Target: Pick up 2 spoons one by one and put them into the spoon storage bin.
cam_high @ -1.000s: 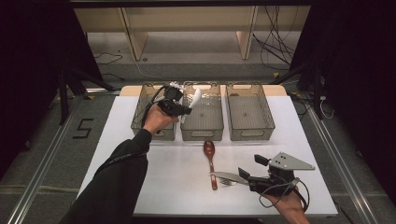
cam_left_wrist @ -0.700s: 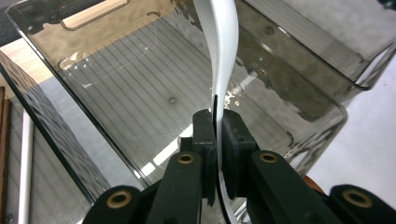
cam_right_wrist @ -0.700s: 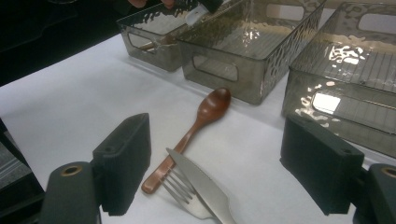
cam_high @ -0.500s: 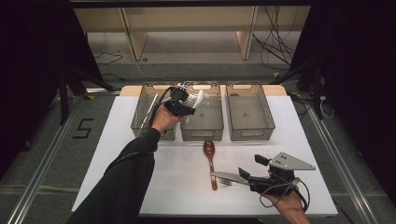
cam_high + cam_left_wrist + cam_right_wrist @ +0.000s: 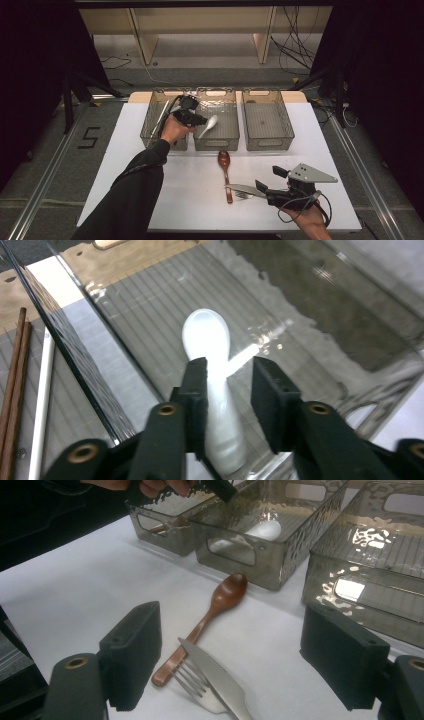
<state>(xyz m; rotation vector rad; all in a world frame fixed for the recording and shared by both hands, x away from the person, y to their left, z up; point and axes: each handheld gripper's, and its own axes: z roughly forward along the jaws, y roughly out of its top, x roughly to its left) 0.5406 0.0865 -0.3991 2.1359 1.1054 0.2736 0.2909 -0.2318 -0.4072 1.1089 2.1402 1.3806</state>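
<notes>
Over the white table point(image 5: 125, 165), in the middle clear ribbed plastic bin point(image 5: 235, 137), I have my left gripper point(image 5: 227, 377) just loosening, jaws part-open astride the white ceramic spoon point(image 5: 212, 365), whose long axis runs straight ahead between the pads, bowl farthest away.

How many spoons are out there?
2: a white spoon in the middle bin, between the left fingers, and a brown wooden spoon on the table.

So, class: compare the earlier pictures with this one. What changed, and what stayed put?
The left gripper has just been opening over the middle bin, letting go of the white spoon between its jaws. The right gripper, wooden spoon, knife and fork stayed.
</notes>
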